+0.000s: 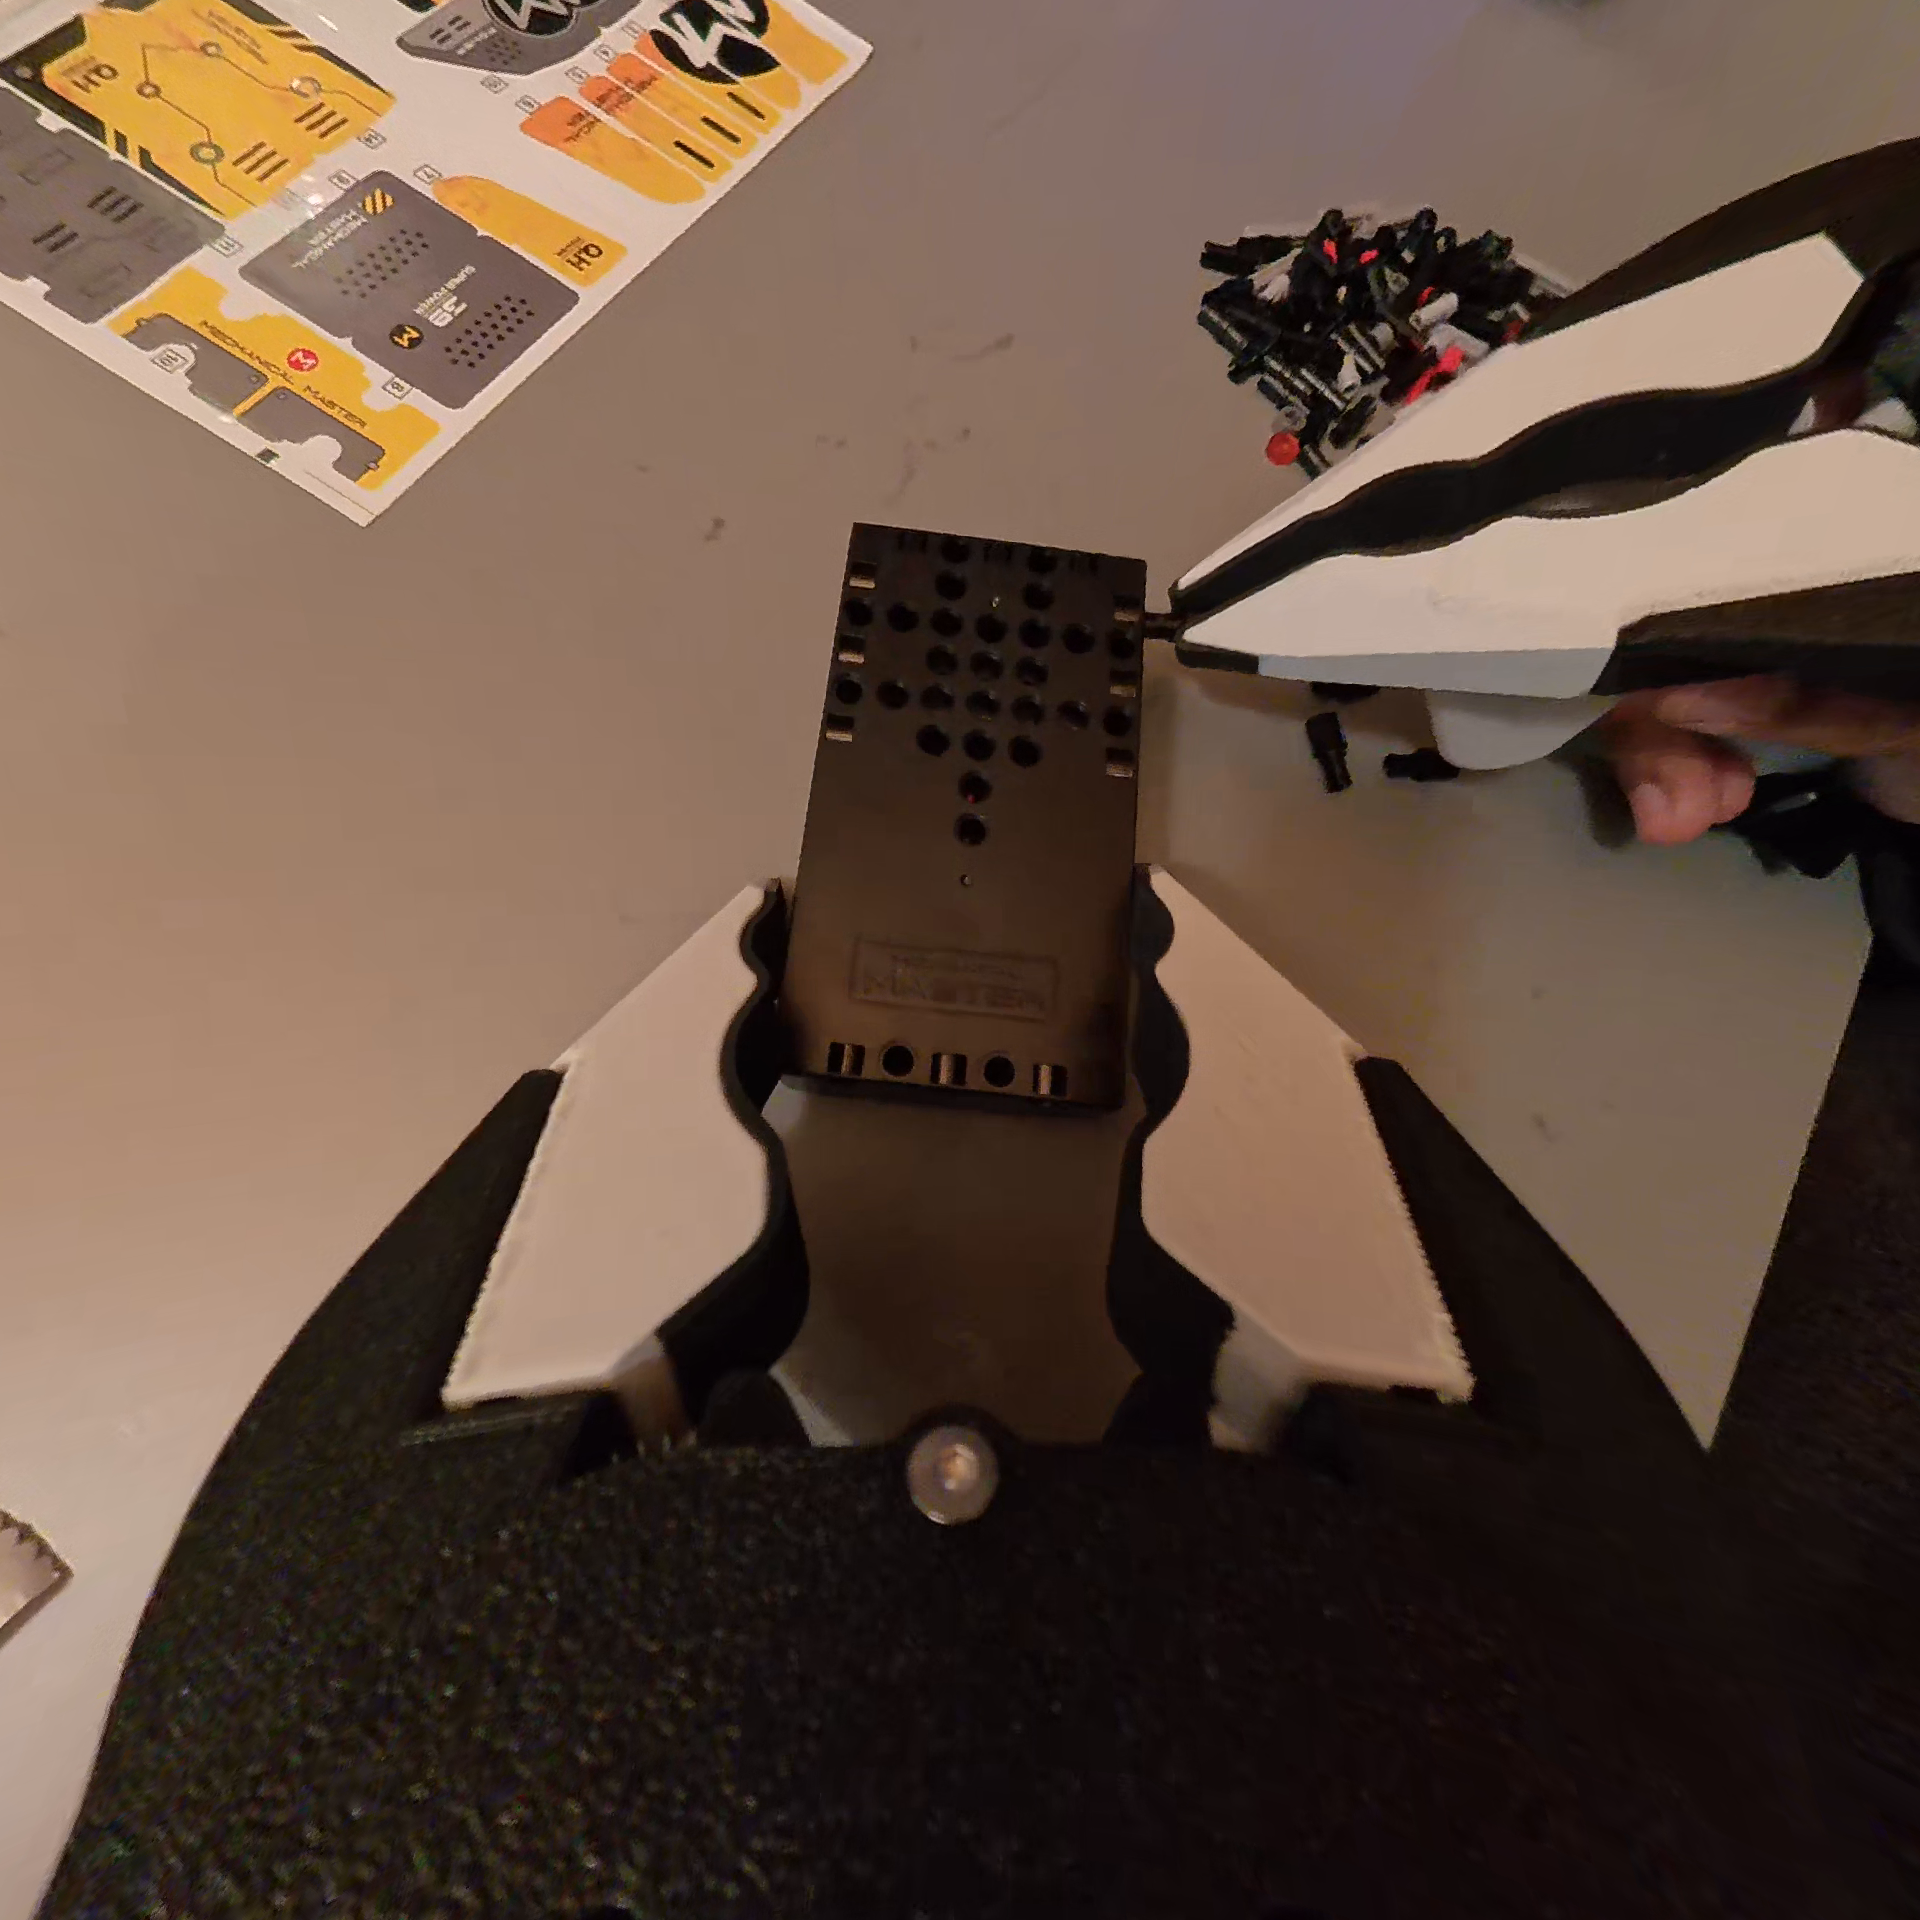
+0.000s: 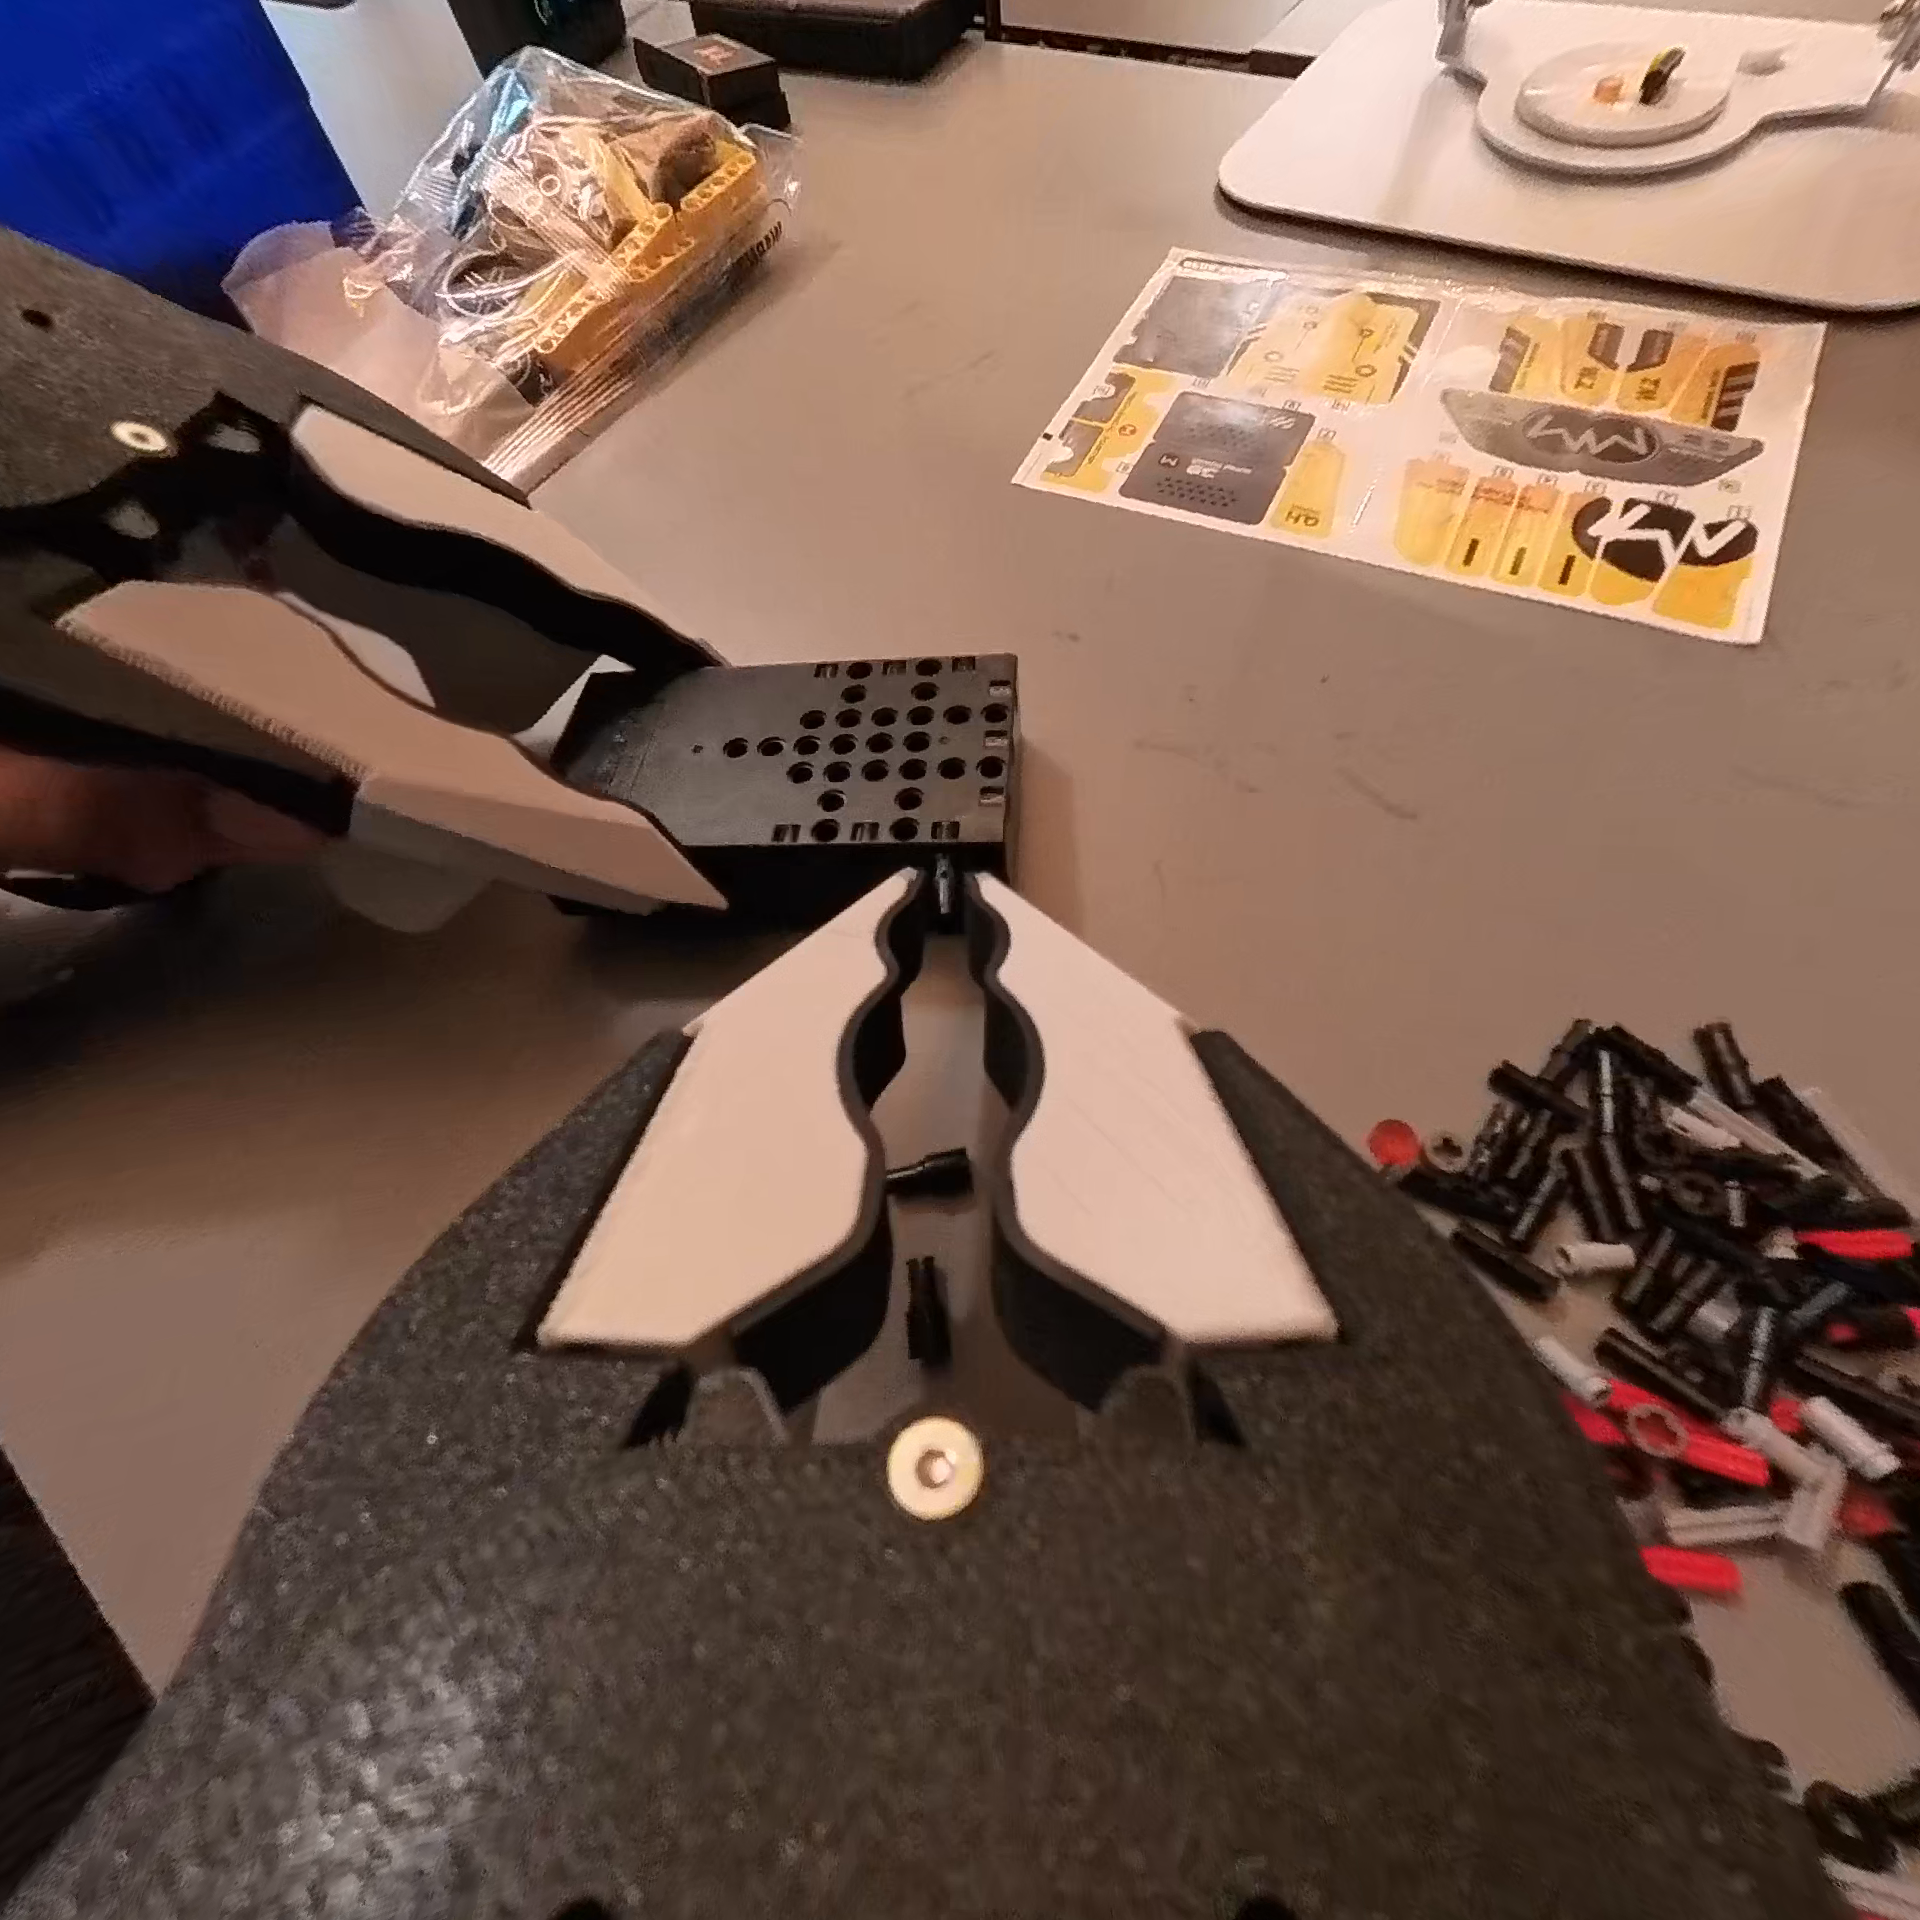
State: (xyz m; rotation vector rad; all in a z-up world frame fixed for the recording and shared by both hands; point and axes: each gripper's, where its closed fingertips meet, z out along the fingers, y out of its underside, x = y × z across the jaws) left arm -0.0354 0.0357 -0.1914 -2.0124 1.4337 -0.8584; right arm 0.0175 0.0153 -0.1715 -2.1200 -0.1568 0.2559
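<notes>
Centrally, the left tongs clamp a black perforated block steady on the grey bench, while the right tongs, pinched on a small black pin, press it against the block's side.

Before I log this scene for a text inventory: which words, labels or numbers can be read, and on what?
Sheet: printed words and numbers on its stickers, legible; I don't copy writing.
Block, in the left gripper: embossed framed label, faint.
Box, far off: a mark, too blurred.
Pin in the right gripper, pile: no writing seen.
</notes>
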